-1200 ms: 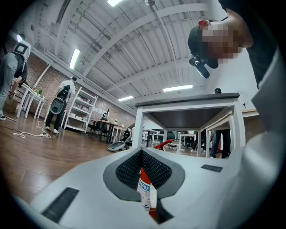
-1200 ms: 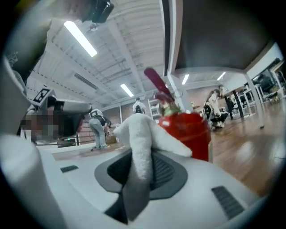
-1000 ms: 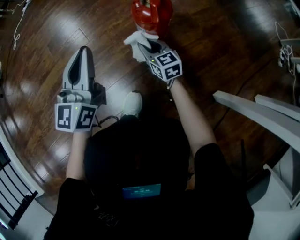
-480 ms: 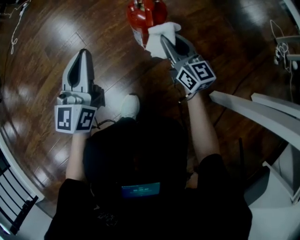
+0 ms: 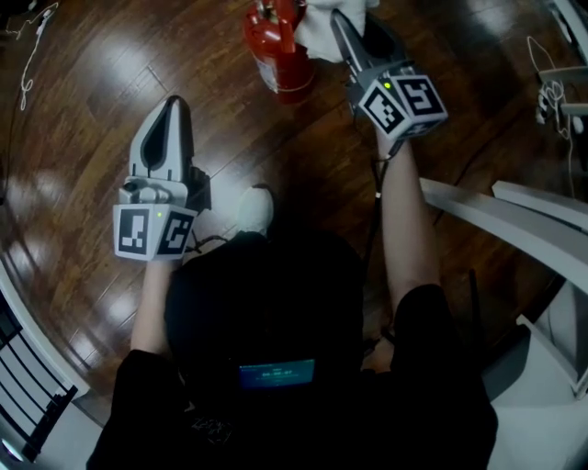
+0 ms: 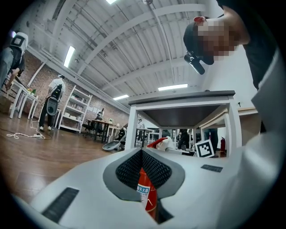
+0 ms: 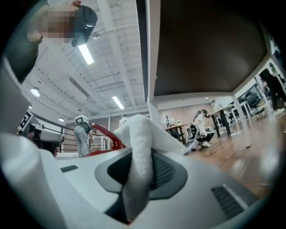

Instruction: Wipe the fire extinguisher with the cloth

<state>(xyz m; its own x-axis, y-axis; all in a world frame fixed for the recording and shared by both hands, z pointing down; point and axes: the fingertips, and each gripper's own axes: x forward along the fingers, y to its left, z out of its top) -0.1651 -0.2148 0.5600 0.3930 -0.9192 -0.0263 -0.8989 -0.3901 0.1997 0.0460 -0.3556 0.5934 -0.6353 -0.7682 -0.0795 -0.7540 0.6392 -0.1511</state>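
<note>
Floorboards (image 5: pixel 73 119) shine dark and glossy below me. Nearest, my left gripper (image 5: pixel 172 103) hangs with its grey jaws pressed together, empty. Farther out, my right gripper (image 5: pixel 338 20) pinches the fluffy white cloth (image 5: pixel 320 32) just beside the red cylindrical fire extinguisher (image 5: pixel 276 55).

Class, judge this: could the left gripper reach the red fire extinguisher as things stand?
Probably yes: the left gripper, shut and empty, points at the red metal fire extinguisher, with only bare wooden floor between.
</note>
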